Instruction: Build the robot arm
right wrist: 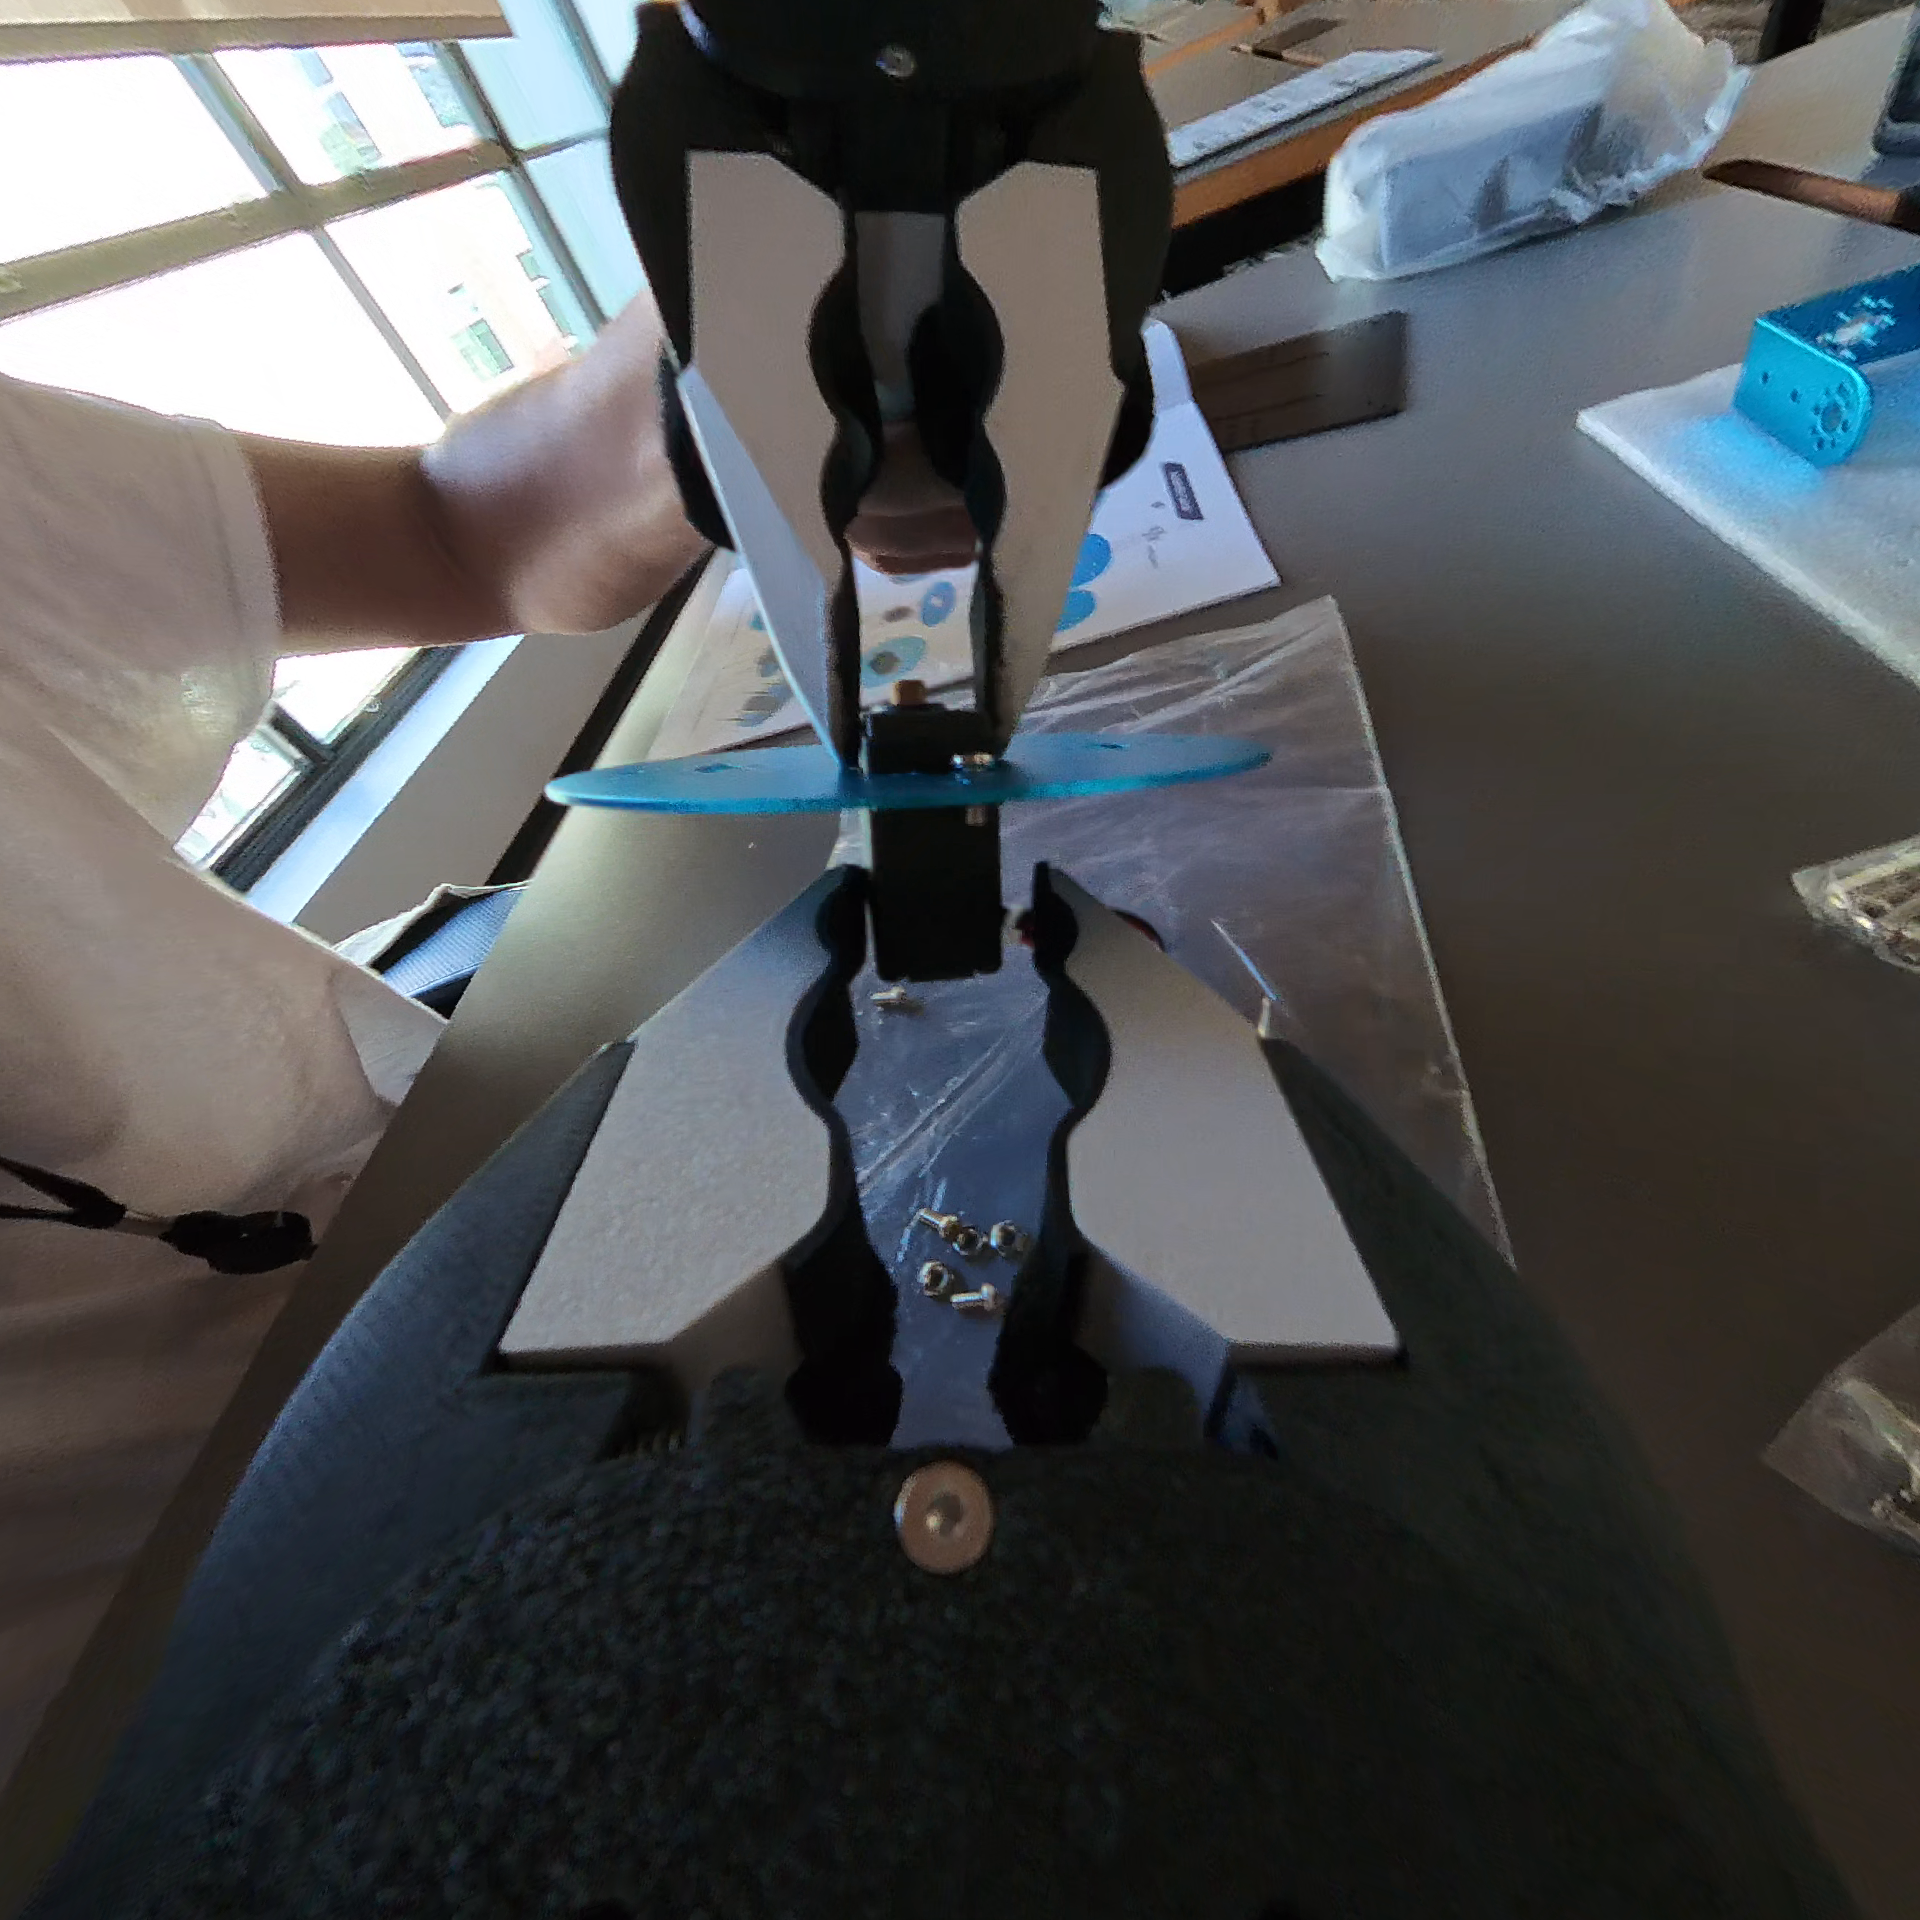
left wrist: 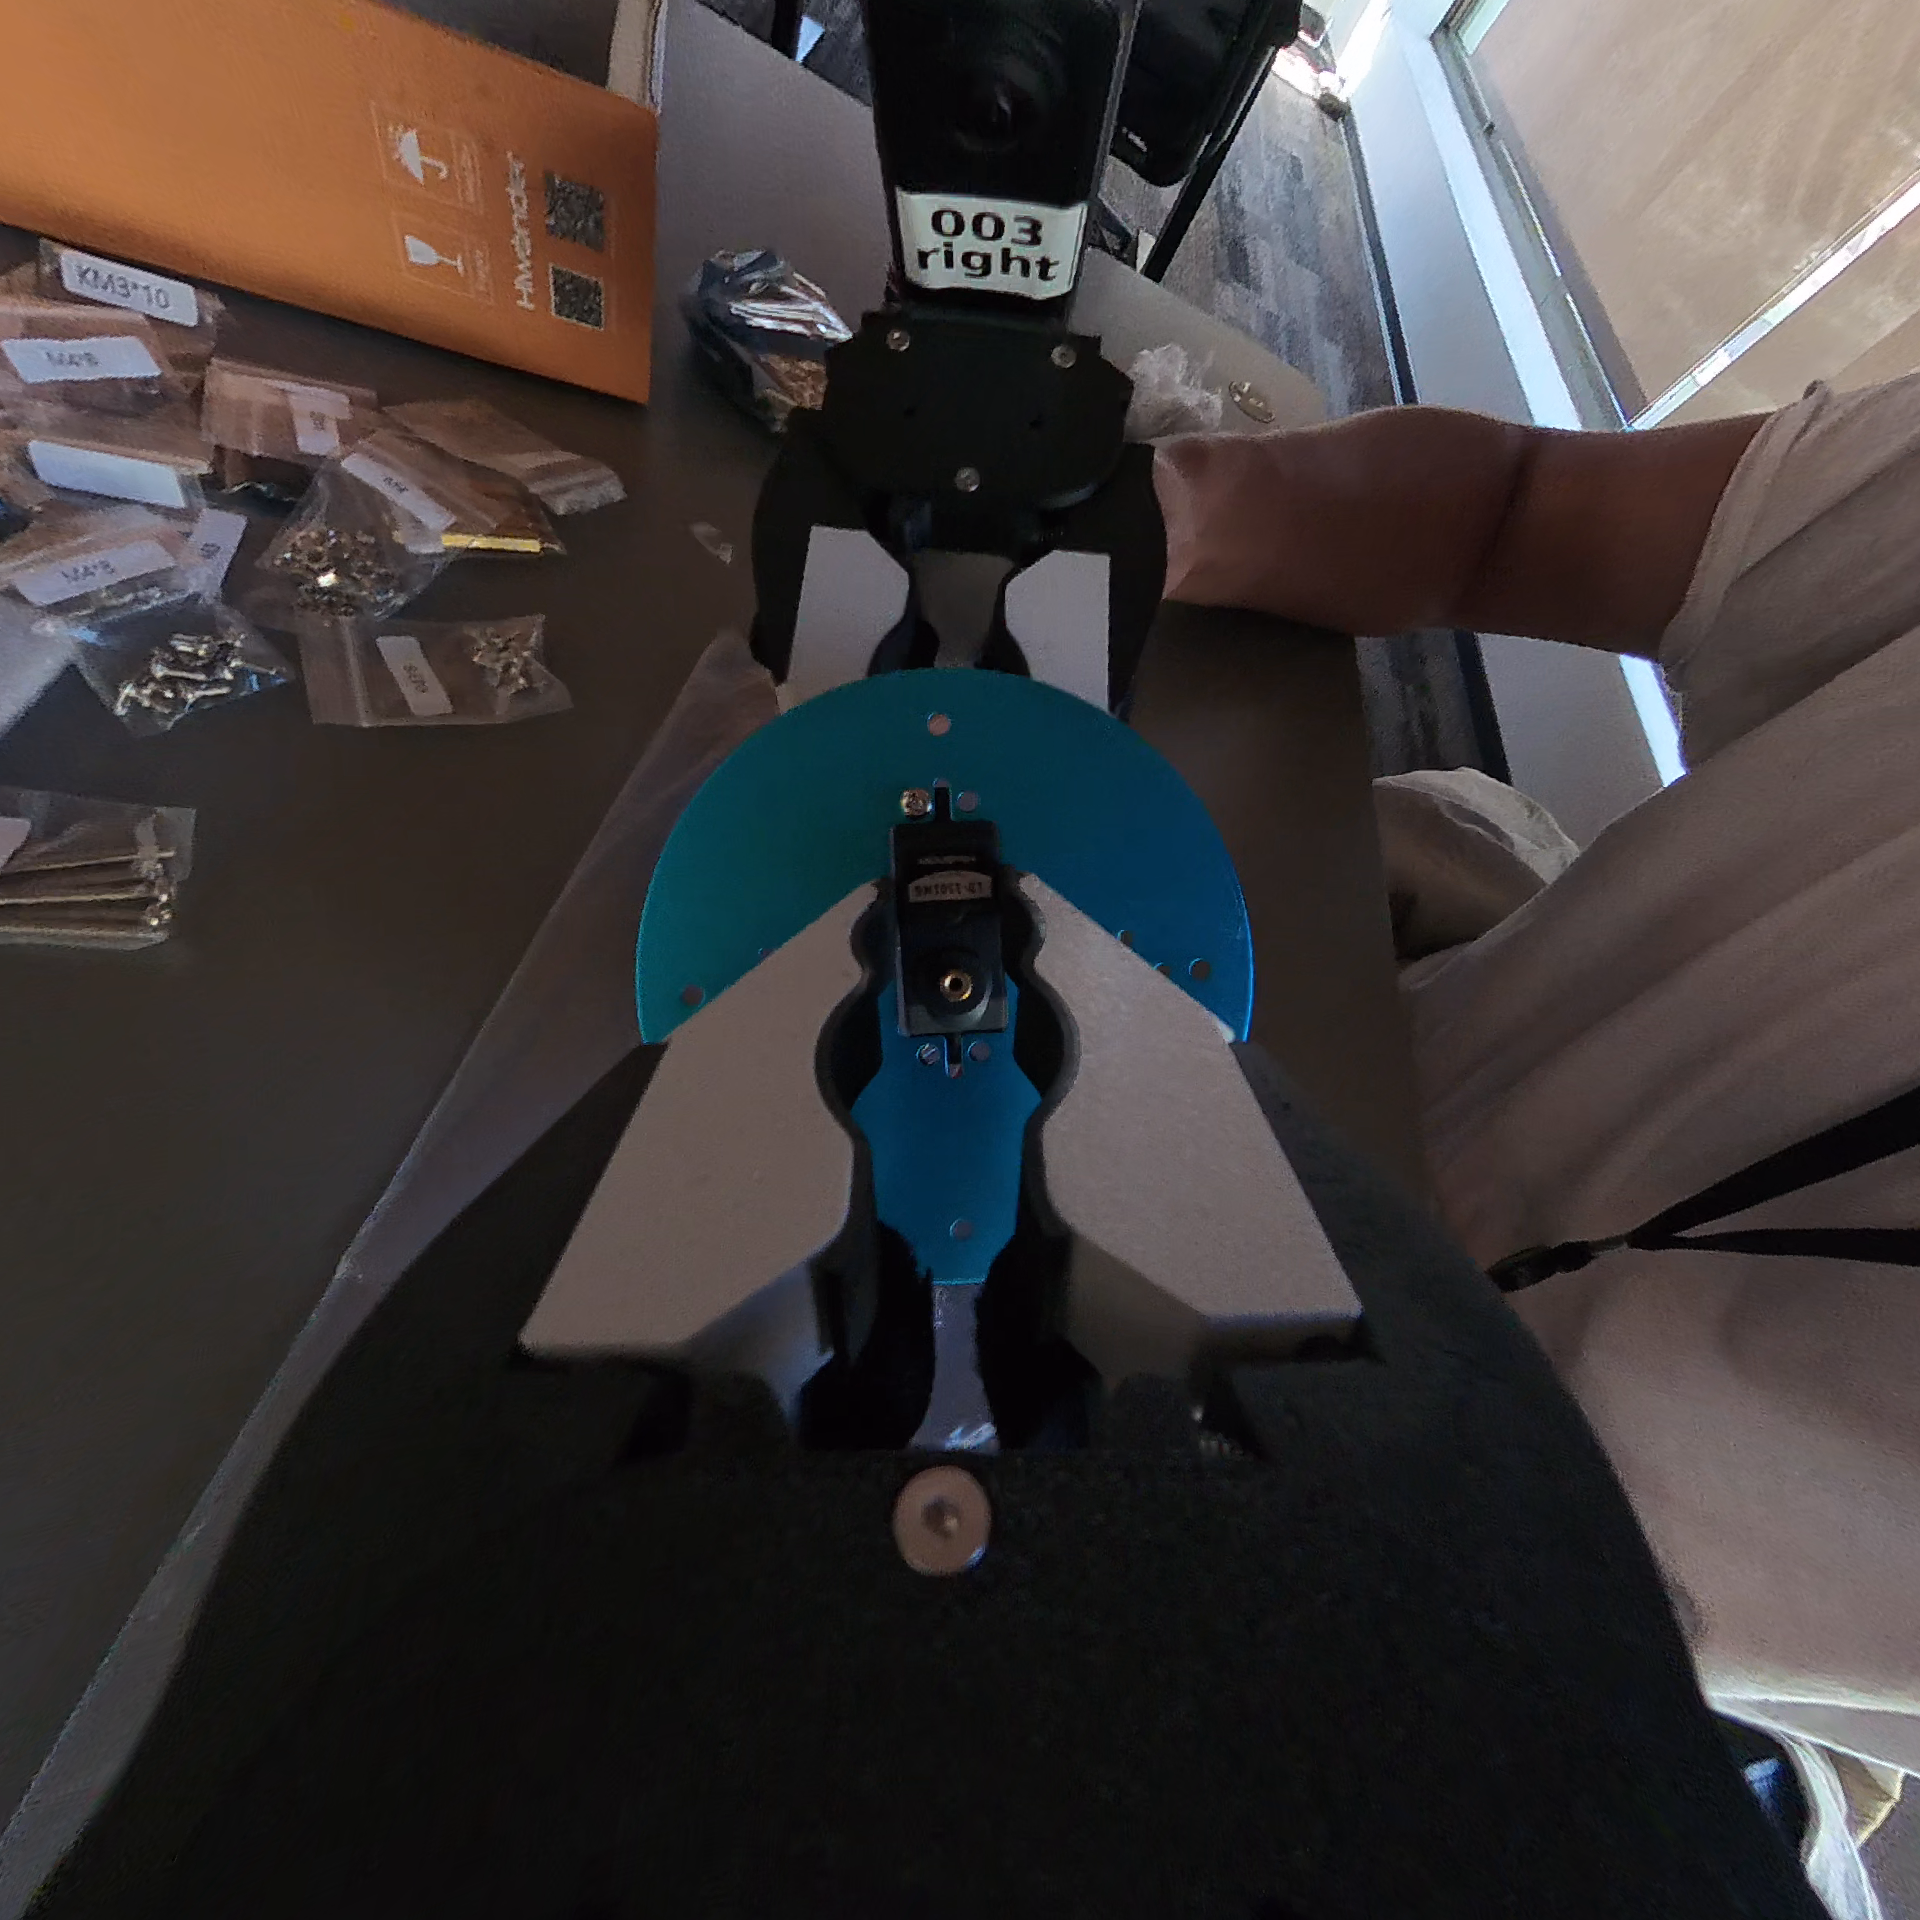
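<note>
Blue anodised disc (left wrist: pixel 935 821) with a black servo (left wrist: pixel 948 945) screwed through its centre sits between the two grippers, held above the grey table (left wrist: pixel 364 1039).

Left gripper (left wrist: pixel 948 904): fingers nearly together, closed on the servo top where it stands proud of the disc; the left wrist view looks down on the disc face, with the servo's brass output hub between the finger pads. Just beyond the fingertips a screw head shows beside the servo's mounting tab. Past the far rim of the disc the right gripper (left wrist: pixel 951 644) points back toward the camera, a hand behind it.

Right gripper (right wrist: pixel 940 894): fingers partly open, one on each side of the servo's lower body; contact cannot be told from this view. Here the disc is seen edge-on, level, with the servo passing through it, which the left view does not show. The left gripper comes in from beyond the disc and pinches the servo's upper part.

Only in the right wrist view: loose small screws and nuts (right wrist: pixel 966 1262) between the fingers lower down, lying on a clear plastic sheet (right wrist: pixel 1247 831); a blue bracket (right wrist: pixel 1813 400) well off to the right of the fingers; a printed sheet (right wrist: pixel 1174 520) beyond the fingertips.

Only in the left wrist view: bags of screws (left wrist: pixel 343 551) and an orange box (left wrist: pixel 312 177), left of the fingers.
</note>
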